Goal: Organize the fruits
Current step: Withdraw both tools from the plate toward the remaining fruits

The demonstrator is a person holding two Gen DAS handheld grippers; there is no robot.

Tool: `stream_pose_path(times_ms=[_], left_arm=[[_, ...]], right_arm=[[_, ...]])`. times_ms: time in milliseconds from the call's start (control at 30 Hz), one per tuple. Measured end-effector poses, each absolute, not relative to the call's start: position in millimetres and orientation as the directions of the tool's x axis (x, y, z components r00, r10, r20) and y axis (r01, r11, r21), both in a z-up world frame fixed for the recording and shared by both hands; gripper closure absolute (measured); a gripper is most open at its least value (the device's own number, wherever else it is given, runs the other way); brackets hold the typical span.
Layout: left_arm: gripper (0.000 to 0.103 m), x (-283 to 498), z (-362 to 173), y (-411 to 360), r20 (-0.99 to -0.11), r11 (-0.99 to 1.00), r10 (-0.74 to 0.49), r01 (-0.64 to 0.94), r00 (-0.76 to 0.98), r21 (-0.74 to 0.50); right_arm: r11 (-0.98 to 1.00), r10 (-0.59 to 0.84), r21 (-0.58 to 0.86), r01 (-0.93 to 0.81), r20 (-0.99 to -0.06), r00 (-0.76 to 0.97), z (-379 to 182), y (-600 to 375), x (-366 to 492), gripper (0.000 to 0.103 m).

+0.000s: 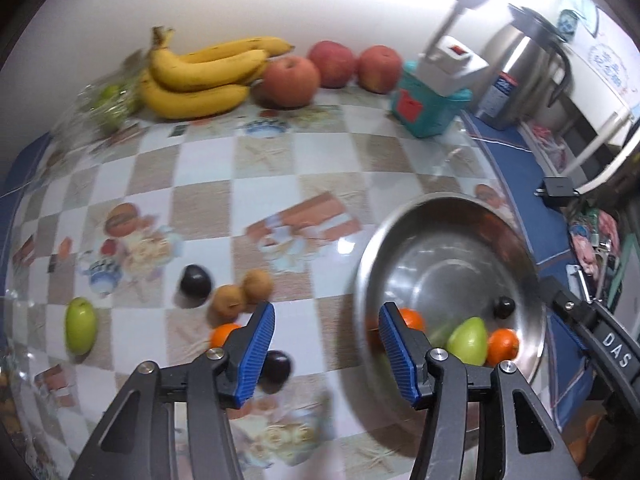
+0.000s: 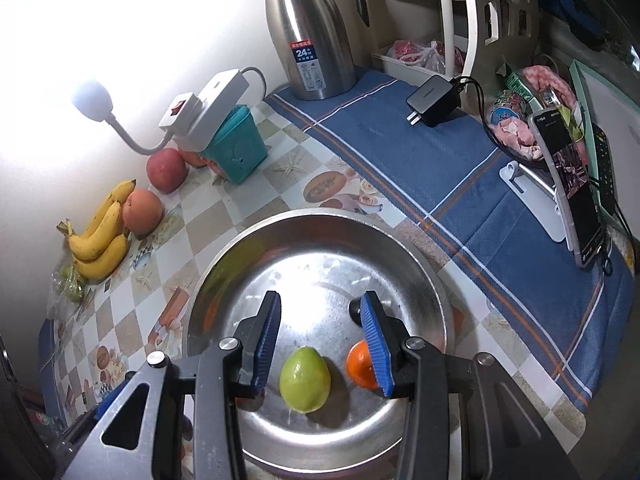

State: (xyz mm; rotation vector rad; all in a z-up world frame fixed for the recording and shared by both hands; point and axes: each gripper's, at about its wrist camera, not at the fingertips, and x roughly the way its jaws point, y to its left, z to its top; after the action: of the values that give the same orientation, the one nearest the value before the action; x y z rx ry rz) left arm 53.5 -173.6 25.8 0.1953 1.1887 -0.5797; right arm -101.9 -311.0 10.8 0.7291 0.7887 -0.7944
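Note:
A steel bowl (image 1: 448,216) (image 2: 320,220) holds a green fruit (image 2: 305,380) (image 1: 468,340), an orange (image 2: 359,364) (image 1: 503,345), a second orange (image 1: 412,318) and a dark plum (image 1: 503,307). My right gripper (image 2: 320,340) is open and empty above the green fruit in the bowl. My left gripper (image 1: 326,346) is open and empty over the table left of the bowl. Loose on the table are a green fruit (image 1: 81,330), two dark plums (image 1: 195,280) (image 1: 278,366), two brown fruits (image 1: 240,294) and an orange (image 1: 224,334).
Bananas (image 1: 200,76), three apples (image 1: 292,80) and a bag of green fruit (image 1: 108,104) lie along the wall. A teal box (image 1: 430,110) with a power strip and lamp, a steel thermos (image 2: 312,32), a charger (image 2: 432,100) and a phone on a stand (image 2: 568,184) stand on the blue cloth side.

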Motion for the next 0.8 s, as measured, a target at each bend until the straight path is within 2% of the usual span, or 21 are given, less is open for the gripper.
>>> stream_pose_path(times_ms=[133,300,500,567,600,633,733,800], left_arm=[[0.043,56,20,-155,-0.926,0.863,-0.261,0.495,0.273,-0.098],[0.043,59,19,-134,-0.928,0.885,-0.27,0.447,0.258,-0.134],[0.033,62,28,-112,-0.919,0.906,-0.28,0.391,0.276,-0.158],[0.026,64,28,-105,-0.921,0.916,-0.275,0.366,0.276,-0.164],[0.022,65,28,-103,-0.923,0.921,-0.271,0.354,0.275,-0.165],[0.017,67,27,-100,-0.925,0.926,-0.265,0.338,0.273,-0.166],[0.004,69,21,-94,-0.933,0.941,-0.24,0.301,0.269,-0.155],[0.002,70,16,-93,-0.94,0.945,-0.223,0.293,0.26,-0.143]], right_arm=[[0.512,-0.323,0.255,0.82,-0.828,0.459,11,-306,-99,0.061],[0.551,-0.317,0.246,0.797,-0.823,0.472,17,-293,-93,0.061],[0.595,-0.303,0.233,0.769,-0.821,0.484,21,-277,-86,0.06],[0.611,-0.299,0.224,0.759,-0.823,0.484,21,-273,-82,0.05],[0.616,-0.298,0.22,0.757,-0.823,0.483,21,-272,-81,0.039],[0.62,-0.3,0.211,0.756,-0.826,0.477,20,-270,-79,0.034],[0.635,-0.303,0.171,0.753,-0.842,0.447,16,-268,-73,0.031],[0.635,-0.302,0.154,0.757,-0.852,0.427,11,-268,-71,0.026]])
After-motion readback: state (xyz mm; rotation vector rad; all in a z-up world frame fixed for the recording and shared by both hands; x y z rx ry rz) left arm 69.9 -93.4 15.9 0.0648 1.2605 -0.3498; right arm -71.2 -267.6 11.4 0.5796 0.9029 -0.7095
